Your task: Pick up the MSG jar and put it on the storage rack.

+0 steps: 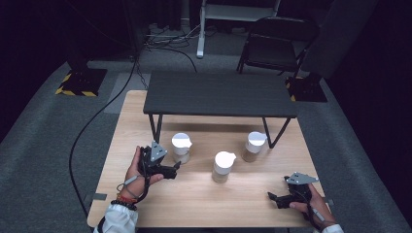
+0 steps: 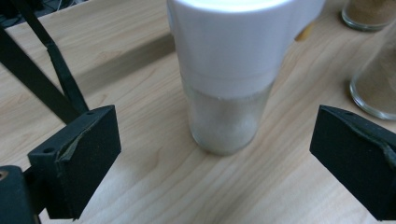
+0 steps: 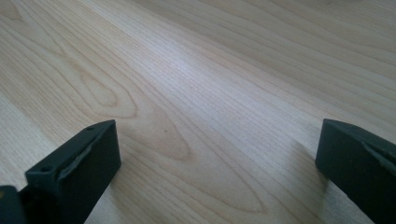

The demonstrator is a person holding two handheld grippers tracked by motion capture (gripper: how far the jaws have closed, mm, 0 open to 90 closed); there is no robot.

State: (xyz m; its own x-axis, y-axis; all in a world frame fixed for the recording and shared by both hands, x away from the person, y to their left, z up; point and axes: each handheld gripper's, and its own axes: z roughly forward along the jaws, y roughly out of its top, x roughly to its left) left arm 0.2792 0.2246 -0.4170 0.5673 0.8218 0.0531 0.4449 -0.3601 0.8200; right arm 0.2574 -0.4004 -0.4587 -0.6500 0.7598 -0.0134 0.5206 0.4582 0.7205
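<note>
Three glass jars with white lids stand on the wooden table (image 1: 145, 194): a left jar (image 1: 181, 147), a middle jar (image 1: 222, 166) and a right jar (image 1: 254, 146). My left gripper (image 1: 176, 168) is held just in front of the left jar, open. In the left gripper view that jar (image 2: 229, 93) holds a pale powder and stands upright a little beyond my open left gripper (image 2: 217, 140), untouched. My right gripper (image 1: 272, 198) rests low near the table's front right, open, over bare wood (image 3: 210, 84) with nothing between the jaws (image 3: 217, 140).
A low black shelf (image 1: 218, 92) on thin legs stands on the back half of the table, its legs (image 2: 51, 74) just left of the left jar. Two brown-filled jars (image 2: 376, 88) (image 2: 369, 11) show to the right. A folding chair (image 1: 274, 46) is on the floor beyond.
</note>
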